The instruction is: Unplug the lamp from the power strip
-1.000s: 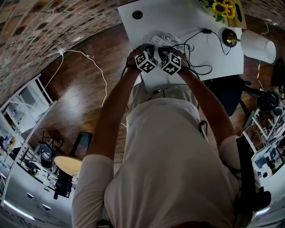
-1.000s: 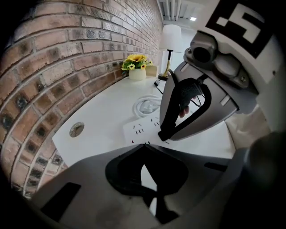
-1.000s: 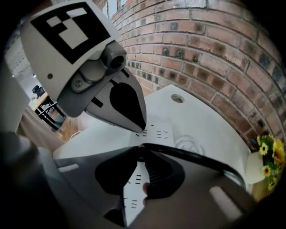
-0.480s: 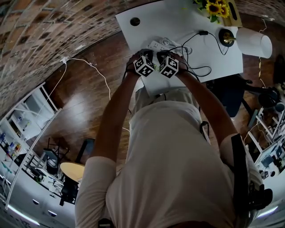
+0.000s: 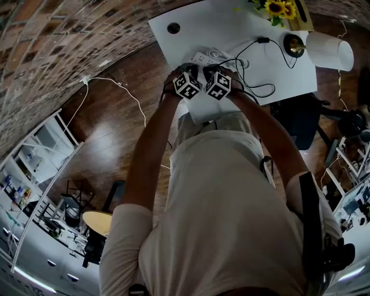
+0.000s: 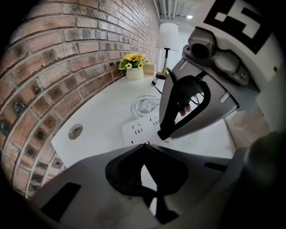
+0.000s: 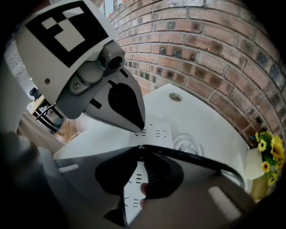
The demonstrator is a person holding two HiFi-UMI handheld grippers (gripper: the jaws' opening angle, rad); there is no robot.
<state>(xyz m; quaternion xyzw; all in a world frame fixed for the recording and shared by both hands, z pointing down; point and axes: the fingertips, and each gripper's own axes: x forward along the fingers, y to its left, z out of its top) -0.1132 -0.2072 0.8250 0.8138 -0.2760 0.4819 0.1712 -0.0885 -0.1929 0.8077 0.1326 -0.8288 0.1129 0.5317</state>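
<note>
**Both tools down at the power strip**

Head view: the person leans over a white desk (image 5: 231, 26). The left tool (image 5: 192, 70) and right tool (image 5: 211, 70) sit side by side at the power strip (image 5: 203, 58), which lies near the desk's front edge. A black cord (image 5: 257, 88) loops from there toward the lamp (image 5: 326, 51), which stands at the desk's right end near some sunflowers (image 5: 276, 8).

Left gripper view: the left tool's jaws are drawn together. Only a thin sliver shows between the pads, with nothing in it, and the tips are over the strip's near end. The right tool's tips come down on the strip just beyond. A coiled white cable (image 6: 145, 105) lies behind it.

Right gripper view: the right tool is narrow, its tips closed on the black cord's end where it meets the strip. The plug itself is hidden under them. The cord runs off right across the tool's body, and the strip's sockets show through the slim gap between the pads.
</note>
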